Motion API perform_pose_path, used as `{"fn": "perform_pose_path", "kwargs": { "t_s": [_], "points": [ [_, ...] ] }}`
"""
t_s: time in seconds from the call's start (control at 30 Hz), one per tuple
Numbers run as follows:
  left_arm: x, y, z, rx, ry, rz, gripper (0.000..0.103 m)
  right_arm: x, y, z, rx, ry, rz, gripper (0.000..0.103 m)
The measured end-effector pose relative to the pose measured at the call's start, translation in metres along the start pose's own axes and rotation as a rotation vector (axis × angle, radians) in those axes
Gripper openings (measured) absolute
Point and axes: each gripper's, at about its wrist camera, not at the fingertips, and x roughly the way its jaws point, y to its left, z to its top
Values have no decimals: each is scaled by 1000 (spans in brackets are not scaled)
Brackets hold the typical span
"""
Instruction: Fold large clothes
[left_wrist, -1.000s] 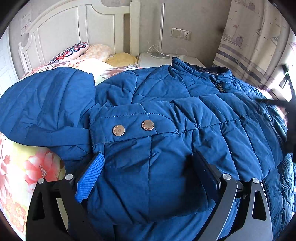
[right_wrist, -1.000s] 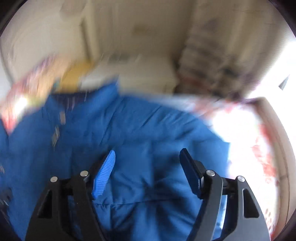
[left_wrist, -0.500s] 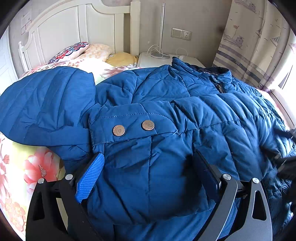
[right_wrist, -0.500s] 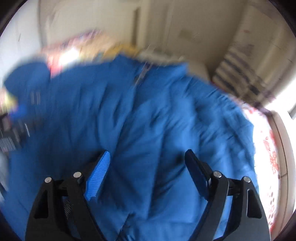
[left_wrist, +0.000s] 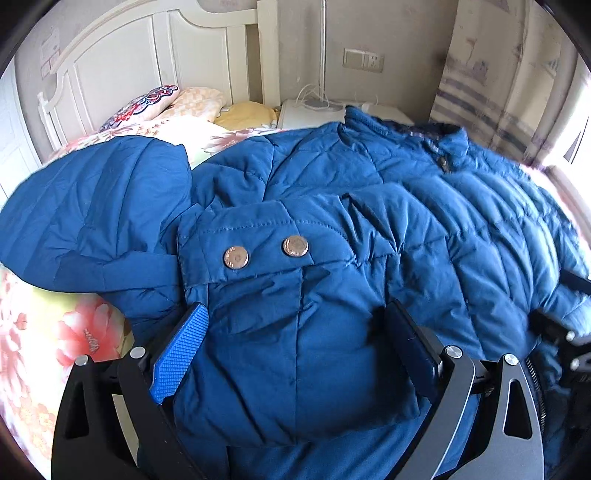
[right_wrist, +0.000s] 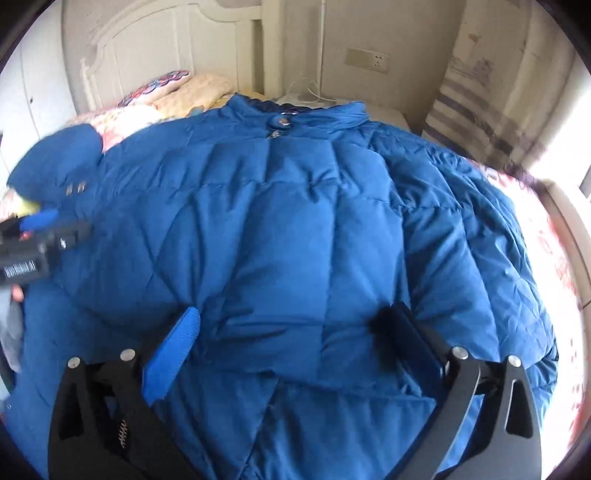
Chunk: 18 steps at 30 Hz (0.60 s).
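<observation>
Left wrist view: my left gripper is spread wide, fingers straddling the cuff of the sleeve without pinching it; the cuff tab shows 2 snap buttons; the blue down jacket lies across the floral bedsheet, sleeve folded over the chest. If I close now, I judge the puffy fill may squirt out and the sleeve unfold.

Right wrist view: my right gripper is also released, fingers resting on the jacket near the hem; collar points toward the headboard, long axis running away from me; slippery fabric could slide off-line.
</observation>
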Motion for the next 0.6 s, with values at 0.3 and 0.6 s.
{"fn": "perform_pose_path", "kwargs": {
  "t_s": [0.3,0.6],
  "points": [
    [-68,183,-6,-444,-216,30,91,-1,-1,-2,-1,-6,2,100],
    [-44,396,-6,-1000,-172,16,71,-1,-2,-1,0,-7,2,100]
  ]
}}
